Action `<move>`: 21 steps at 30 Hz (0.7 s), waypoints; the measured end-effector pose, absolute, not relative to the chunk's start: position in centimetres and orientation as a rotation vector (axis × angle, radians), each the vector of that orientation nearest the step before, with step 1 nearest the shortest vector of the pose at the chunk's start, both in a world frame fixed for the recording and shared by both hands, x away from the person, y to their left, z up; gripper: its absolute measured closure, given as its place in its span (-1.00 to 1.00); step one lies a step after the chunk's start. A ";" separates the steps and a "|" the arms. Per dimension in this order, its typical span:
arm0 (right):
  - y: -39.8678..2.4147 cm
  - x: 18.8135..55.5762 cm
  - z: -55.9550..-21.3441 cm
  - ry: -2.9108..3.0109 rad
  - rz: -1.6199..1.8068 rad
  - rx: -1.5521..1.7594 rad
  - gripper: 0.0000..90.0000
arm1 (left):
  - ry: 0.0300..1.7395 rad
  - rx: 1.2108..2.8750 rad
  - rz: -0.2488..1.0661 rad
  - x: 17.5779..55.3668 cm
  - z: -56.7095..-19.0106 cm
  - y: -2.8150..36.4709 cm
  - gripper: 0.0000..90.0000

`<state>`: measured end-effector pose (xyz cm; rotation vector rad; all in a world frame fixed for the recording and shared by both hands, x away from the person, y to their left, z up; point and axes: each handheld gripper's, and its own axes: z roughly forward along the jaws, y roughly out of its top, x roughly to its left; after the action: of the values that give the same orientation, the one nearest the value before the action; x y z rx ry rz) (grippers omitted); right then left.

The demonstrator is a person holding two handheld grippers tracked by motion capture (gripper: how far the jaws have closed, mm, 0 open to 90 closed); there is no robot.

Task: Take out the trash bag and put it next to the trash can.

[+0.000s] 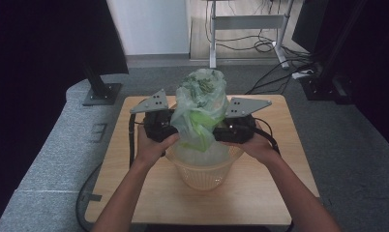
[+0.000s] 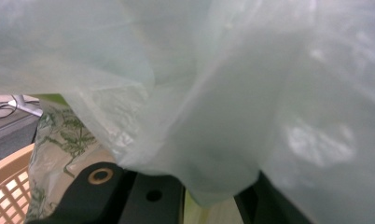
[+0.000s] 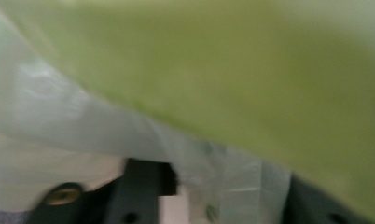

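Table: we see a pale wooden top [image 1: 260, 193] on grey floor [image 1: 47, 159].
Basket: our peach basket [image 1: 202, 176] holds a green plastic bag [image 1: 200, 113].
Left gripper [image 1: 175, 129]: jaws pinch the bag.
Right gripper [image 1: 220, 131]: bag film lies between the jaws; grip unclear.

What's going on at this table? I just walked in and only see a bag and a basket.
A person works two handheld grippers on a thin greenish plastic bag that stands up out of a pale mesh basket on the wooden table. The left gripper is clamped on the bag's film from one side. The right gripper is pressed into the other side, with film between its jaws; its grip can't be made out.
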<state>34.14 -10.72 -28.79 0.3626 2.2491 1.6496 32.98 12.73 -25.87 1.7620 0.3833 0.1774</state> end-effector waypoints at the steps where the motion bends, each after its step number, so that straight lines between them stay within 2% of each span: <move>1: -10.7 34.1 -28.8 2.255 1.641 0.362 0.69 | 0.386 1.764 0.175 33.0 -25.9 12.8 0.88; 4: -10.5 33.9 -29.0 2.249 1.598 0.372 0.89 | 0.400 1.764 0.185 33.1 -26.1 13.1 0.78; 5: -10.5 33.8 -29.0 2.244 1.588 0.375 0.92 | 0.417 1.757 0.203 33.1 -26.1 13.2 0.66; 7: -10.6 33.5 -28.9 2.227 1.570 0.375 0.94 | 0.466 1.738 0.252 33.0 -26.2 13.7 0.29; 11: -11.7 32.9 -28.0 2.163 1.596 0.396 0.95 | 0.546 1.711 0.321 33.0 -26.2 15.1 -0.16; 15: -13.4 32.6 -27.1 2.114 1.619 0.439 0.95 | 0.618 1.685 0.350 33.3 -26.4 17.1 -0.31; 21: -14.9 32.3 -26.2 2.061 1.643 0.477 0.95 | 0.684 1.681 0.376 33.6 -27.0 19.1 -0.32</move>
<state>32.35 -14.90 -26.17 0.4768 2.0613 1.6429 33.61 19.14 -26.96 1.6807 0.6840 0.3761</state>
